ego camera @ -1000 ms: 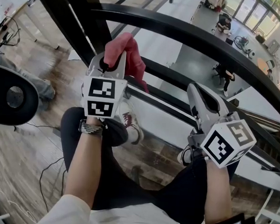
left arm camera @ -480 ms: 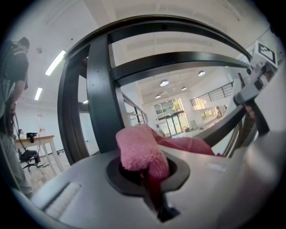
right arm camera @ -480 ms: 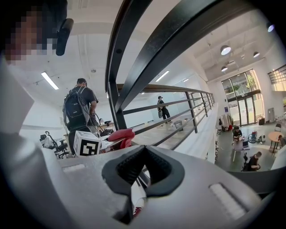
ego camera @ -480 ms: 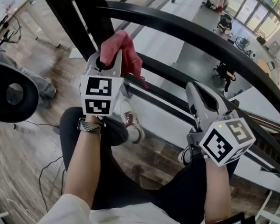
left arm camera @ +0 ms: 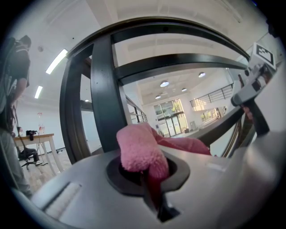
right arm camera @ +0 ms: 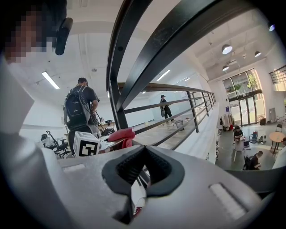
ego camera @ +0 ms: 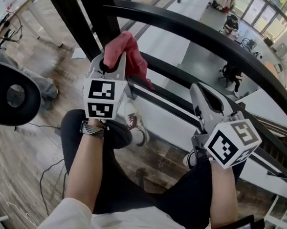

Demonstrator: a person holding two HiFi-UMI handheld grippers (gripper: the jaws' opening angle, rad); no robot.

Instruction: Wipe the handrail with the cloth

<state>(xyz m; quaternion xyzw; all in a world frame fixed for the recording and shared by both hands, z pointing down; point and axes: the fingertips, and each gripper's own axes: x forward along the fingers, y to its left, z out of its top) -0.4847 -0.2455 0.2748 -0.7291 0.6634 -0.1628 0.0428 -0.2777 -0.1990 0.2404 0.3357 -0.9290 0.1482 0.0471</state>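
Note:
My left gripper [ego camera: 113, 61] is shut on a pink-red cloth [ego camera: 131, 51], bunched above its jaws with a corner hanging toward the black lower rail [ego camera: 171, 72]. In the left gripper view the cloth [left arm camera: 139, 151] fills the jaws of the left gripper [left arm camera: 145, 174], and a thick black post [left arm camera: 105, 89] stands just behind. The curved black handrail [ego camera: 207, 40] arcs above both grippers. I cannot tell whether the cloth touches a rail. My right gripper [ego camera: 202, 91] hangs to the right, below the handrail [right arm camera: 178, 33]; in its own view the right gripper [right arm camera: 144, 154] is shut on nothing.
A black office chair [ego camera: 10, 97] stands at the left on the wooden floor, with cables nearby. My legs and shoes [ego camera: 133, 125] are below the grippers. Beyond the railing lies a lower floor with people. A person with a backpack [right arm camera: 82, 112] stands behind.
The left gripper with the cloth has shifted slightly left and away along the railing. The right gripper has hardly moved.

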